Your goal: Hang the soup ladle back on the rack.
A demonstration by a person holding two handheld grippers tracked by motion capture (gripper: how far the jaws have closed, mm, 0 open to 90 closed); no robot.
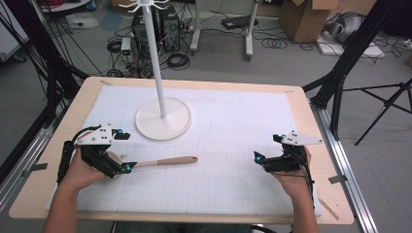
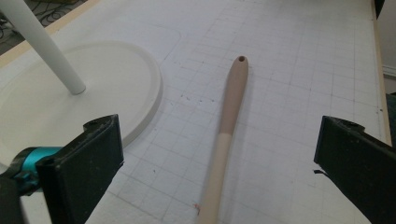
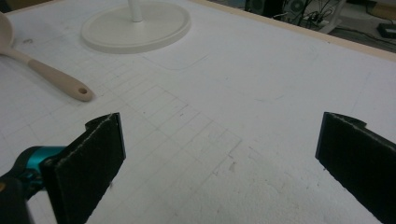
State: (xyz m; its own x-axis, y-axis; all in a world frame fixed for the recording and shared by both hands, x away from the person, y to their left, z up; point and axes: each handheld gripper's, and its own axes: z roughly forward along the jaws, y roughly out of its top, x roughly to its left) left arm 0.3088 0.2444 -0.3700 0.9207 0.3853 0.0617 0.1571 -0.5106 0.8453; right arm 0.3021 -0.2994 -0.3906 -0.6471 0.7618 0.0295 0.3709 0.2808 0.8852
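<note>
The wooden spoon [image 1: 163, 161] lay flat on the surface [image 1: 233, 184], in front of the round base of the white stand [image 1: 163, 119], its handle running between the wide-open jaws of the left claw [image 2: 219, 154], neither pad touching it. A good grip probably called for lowering squarely over the handle and closing evenly. The right claw [image 1: 265, 160] rested well apart, low and angled inward, jaws wide and empty.

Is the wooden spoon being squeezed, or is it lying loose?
Loose. The beige wooden spoon lies flat on the white gridded mat, between the left gripper's wide-open jaws, untouched.
</note>
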